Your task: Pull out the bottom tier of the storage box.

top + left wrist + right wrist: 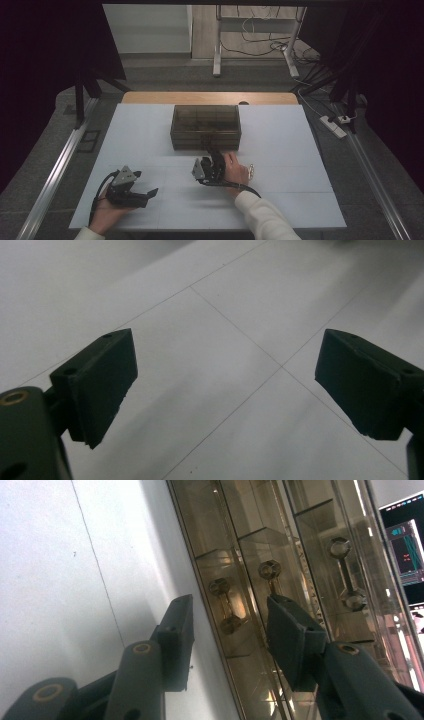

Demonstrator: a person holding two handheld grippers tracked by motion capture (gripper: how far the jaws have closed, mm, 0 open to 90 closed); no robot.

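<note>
High view: white tabletop [150, 135] scored with thin seams, grey floor around, cables and a desk frame [252, 45] at twelve o'clock. Smoky clear box [205, 127] at centre, compartments holding small metal wrenches [226, 606]. Right gripper [212, 162] at its six o'clock edge, jaws partly apart, empty; left gripper [132, 192] at eight o'clock, spread wide over bare surface.

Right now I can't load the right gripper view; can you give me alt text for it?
The right gripper, jaws open, points at the near wall of a clear smoke-tinted plastic compartment box on the white table. Three small metal dumbbell-shaped parts lie in separate compartments. The picture is tilted.
</note>
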